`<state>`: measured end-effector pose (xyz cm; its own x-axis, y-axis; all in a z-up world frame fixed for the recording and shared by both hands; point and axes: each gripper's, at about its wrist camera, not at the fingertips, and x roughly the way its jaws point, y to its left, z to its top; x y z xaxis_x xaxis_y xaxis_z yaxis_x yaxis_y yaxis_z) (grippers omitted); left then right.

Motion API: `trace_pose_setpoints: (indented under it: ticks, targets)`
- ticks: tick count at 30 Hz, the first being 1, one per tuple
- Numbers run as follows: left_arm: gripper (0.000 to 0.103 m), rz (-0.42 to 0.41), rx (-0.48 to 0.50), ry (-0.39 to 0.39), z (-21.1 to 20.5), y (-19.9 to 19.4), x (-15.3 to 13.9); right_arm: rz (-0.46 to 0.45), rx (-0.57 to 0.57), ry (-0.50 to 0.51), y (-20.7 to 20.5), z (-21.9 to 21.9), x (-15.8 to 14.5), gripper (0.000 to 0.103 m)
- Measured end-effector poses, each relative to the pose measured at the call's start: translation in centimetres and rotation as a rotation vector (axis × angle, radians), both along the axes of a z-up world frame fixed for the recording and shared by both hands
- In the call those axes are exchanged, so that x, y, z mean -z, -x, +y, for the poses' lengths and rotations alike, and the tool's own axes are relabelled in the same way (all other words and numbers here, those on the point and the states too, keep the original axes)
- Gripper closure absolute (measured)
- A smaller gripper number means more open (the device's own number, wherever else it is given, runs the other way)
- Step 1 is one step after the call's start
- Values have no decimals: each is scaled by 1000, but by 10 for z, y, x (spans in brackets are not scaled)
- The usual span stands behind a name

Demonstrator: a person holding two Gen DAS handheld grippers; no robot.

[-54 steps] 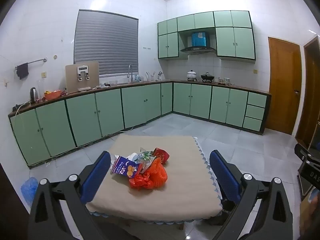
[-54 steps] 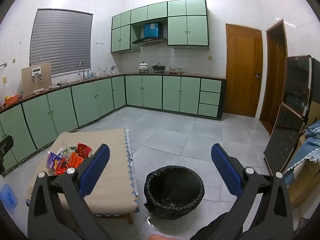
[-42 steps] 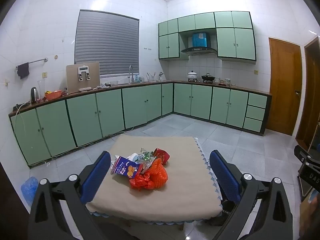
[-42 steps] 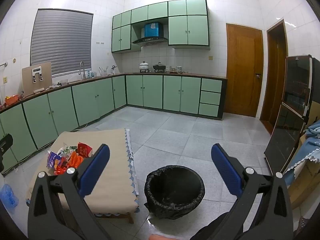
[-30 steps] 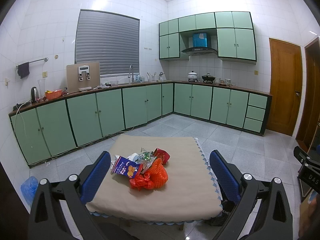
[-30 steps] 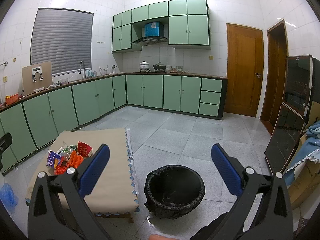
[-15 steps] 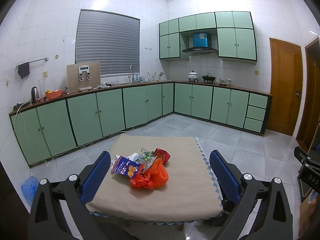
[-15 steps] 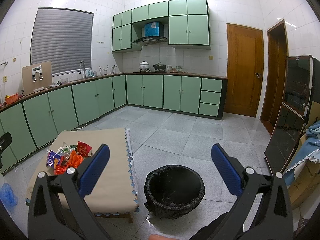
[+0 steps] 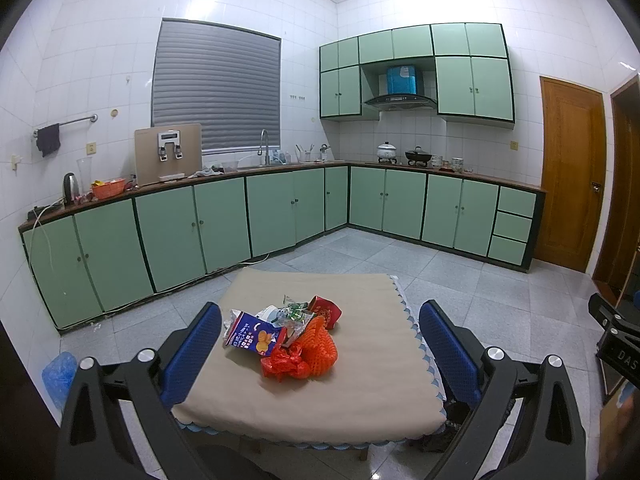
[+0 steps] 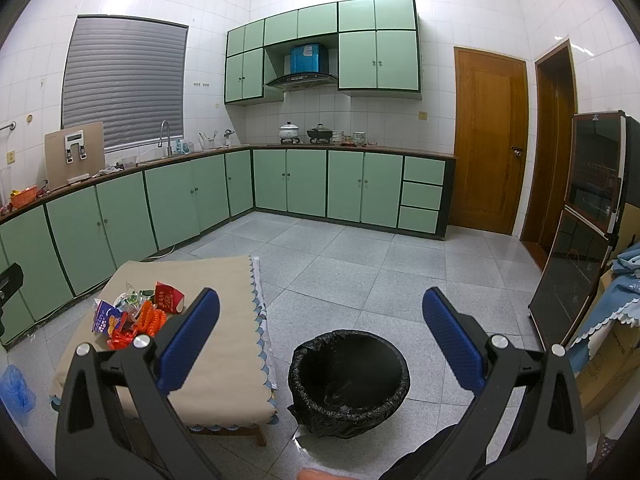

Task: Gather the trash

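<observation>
A heap of trash lies on a low table with a beige cloth (image 9: 360,396): a blue snack bag (image 9: 254,330), an orange net (image 9: 318,346), a red plastic scrap (image 9: 284,364), a red packet (image 9: 326,308) and green-white wrappers (image 9: 294,308). My left gripper (image 9: 320,320) stands open above the table's near side, the heap framed between its blue pads, nothing held. In the right wrist view the heap (image 10: 132,316) sits far left. A bin with a black liner (image 10: 348,372) stands on the floor beside the table. My right gripper (image 10: 320,308) hangs open over the bin.
Green cabinets (image 9: 168,236) run along the left and back walls. A wooden door (image 10: 490,140) and a dark glass-fronted cabinet (image 10: 580,240) stand to the right. A blue bag (image 9: 58,372) lies on the floor at left. Grey tiled floor (image 10: 360,264) lies beyond the table.
</observation>
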<state>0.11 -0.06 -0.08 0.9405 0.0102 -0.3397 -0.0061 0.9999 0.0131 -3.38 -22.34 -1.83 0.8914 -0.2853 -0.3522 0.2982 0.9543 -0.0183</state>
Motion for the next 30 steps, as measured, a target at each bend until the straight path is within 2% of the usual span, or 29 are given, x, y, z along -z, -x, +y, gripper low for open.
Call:
trace_pose_setpoints:
  ticks: [30]
  targets:
    - [6,-5,-5,2,4,1,-1,-2,-4,2,1,0,0,5]
